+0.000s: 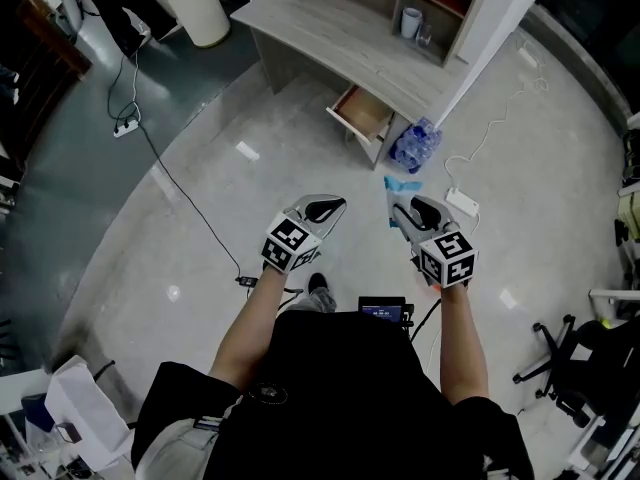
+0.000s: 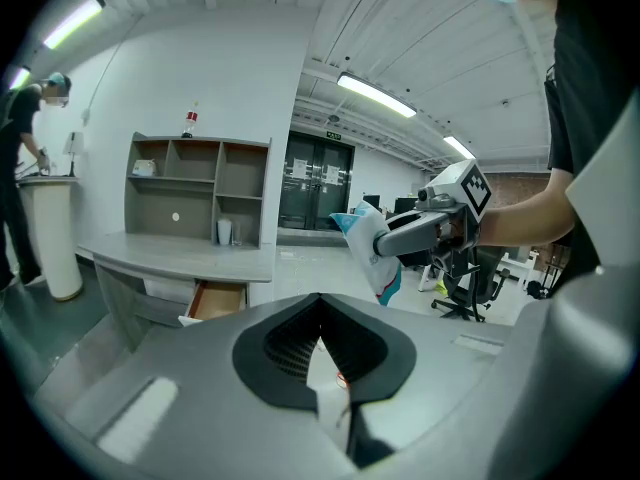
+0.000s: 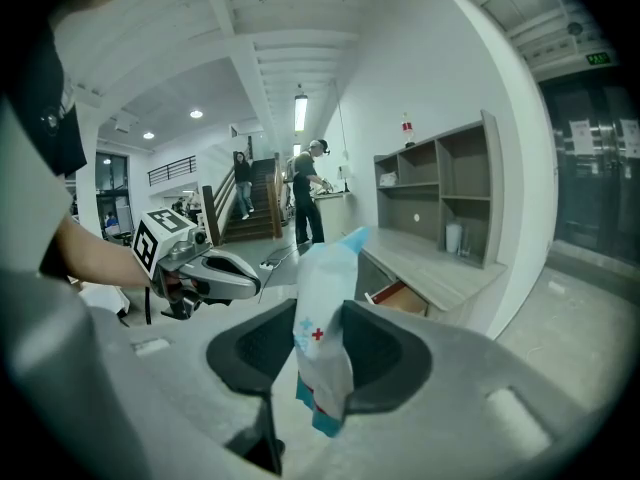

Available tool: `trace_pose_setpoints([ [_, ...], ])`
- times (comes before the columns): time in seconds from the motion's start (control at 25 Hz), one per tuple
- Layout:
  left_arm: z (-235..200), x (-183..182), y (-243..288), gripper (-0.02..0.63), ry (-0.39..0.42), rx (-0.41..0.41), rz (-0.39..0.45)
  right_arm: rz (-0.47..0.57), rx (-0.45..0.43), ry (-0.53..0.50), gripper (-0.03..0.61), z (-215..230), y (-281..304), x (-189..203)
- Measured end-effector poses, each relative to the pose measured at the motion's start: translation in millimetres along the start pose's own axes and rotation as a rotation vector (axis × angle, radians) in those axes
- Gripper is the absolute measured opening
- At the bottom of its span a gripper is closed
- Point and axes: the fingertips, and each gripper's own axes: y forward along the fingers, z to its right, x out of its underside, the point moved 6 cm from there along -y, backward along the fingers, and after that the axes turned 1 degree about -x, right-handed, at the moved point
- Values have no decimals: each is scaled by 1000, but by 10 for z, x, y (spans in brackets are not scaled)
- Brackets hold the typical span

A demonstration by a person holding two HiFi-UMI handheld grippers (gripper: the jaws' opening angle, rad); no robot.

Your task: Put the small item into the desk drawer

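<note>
Evidently light, soft and crinkly, the small packet (image 3: 322,338) sits pinched across its middle in the right gripper's (image 1: 402,214) jaws, well short of the open drawer (image 1: 362,111); left gripper's (image 1: 322,211) jaws closed, empty.

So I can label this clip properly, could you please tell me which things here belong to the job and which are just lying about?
Job: packet, clamped in the right hand-held gripper; open drawer of the desk.
Lying about: pack of water bottles, power strip, office chair, cup.
</note>
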Motion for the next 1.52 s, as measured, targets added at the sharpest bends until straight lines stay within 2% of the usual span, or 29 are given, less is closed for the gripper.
trace_pose_setpoints([
  [0.56, -690, 97, -195, 2, -26, 54, 1, -16, 67, 26, 144, -200, 620, -269],
  [0.88, -794, 133, -105, 2, -46, 55, -10, -26, 60, 38, 144, -113, 751, -278],
  [1.2, -957, 85, 175, 2, -52, 40, -36, -12, 30, 49, 144, 205, 963, -332],
  [1.52, -1221, -169, 648, 2, -44, 4, -55, 1, -7, 72, 144, 755, 1167, -426],
])
